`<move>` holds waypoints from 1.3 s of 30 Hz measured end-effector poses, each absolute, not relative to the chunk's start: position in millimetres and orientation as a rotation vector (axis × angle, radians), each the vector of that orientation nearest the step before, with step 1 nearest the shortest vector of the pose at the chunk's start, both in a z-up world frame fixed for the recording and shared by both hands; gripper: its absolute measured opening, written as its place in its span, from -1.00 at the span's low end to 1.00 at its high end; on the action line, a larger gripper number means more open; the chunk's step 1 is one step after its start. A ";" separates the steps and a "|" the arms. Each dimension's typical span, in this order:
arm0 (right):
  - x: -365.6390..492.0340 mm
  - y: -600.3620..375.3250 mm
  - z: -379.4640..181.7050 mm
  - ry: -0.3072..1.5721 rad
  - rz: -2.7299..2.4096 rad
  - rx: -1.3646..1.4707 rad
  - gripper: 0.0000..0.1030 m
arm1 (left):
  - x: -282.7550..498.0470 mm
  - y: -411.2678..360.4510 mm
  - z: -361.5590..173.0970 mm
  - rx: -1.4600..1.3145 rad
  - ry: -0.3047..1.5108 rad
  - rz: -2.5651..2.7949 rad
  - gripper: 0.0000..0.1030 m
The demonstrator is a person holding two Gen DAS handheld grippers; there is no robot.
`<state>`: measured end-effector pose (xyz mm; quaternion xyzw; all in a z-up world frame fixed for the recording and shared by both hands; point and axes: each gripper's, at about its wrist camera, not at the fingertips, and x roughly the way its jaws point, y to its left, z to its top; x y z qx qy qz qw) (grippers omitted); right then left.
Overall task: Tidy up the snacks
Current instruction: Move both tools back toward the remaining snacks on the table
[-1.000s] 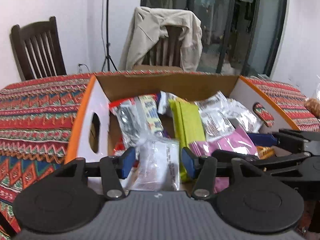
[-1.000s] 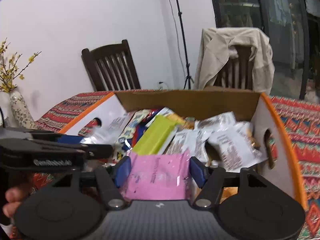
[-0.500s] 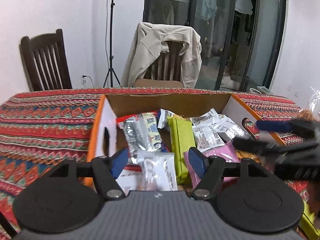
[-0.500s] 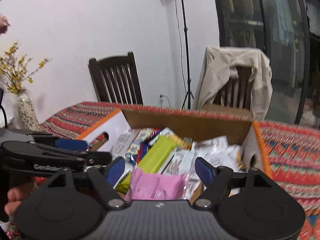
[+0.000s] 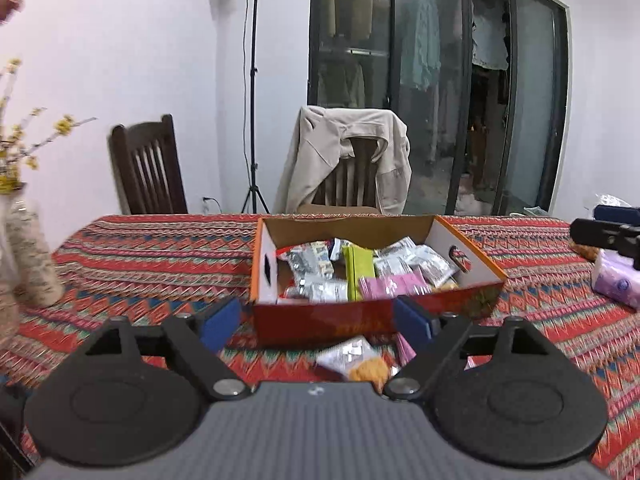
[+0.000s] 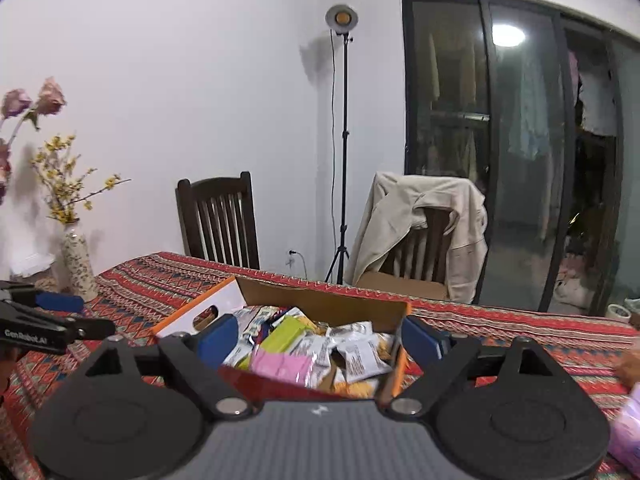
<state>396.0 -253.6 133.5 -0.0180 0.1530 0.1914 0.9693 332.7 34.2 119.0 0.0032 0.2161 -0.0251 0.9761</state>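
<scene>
Both pairs of fingers stand apart with nothing between them, having just been opening. The left gripper (image 5: 316, 322) hangs short of the cardboard box (image 5: 372, 316), whose long axis runs away from it toward the desk's (image 5: 160, 256) far edge; a loose snack packet (image 5: 354, 360) lies on the cloth just before the box. Inside, a green packet (image 5: 359, 270) points lengthwise and a pink packet (image 5: 394, 285) lies crosswise. The right gripper (image 6: 320, 338) looks into the same box; "GenRobot.AI" is legible on the other gripper's side.

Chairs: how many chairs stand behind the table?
2. A bare dark wooden chair stands on the left by the white wall. A second chair, draped with a beige jacket, stands on the right before the glass doors. Others may be out of view.
</scene>
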 end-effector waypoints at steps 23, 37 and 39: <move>170.4 -266.7 4.4 0.409 0.313 0.017 0.96 | 139.9 13.5 32.5 -0.064 0.590 -0.032 0.97; 171.7 -245.4 -11.3 0.464 0.338 -0.003 0.96 | 145.7 10.4 26.7 -0.069 0.611 -0.051 0.97; 176.1 -245.7 -11.5 0.468 0.332 -0.002 0.96 | 149.9 10.5 26.1 -0.068 0.616 -0.053 0.97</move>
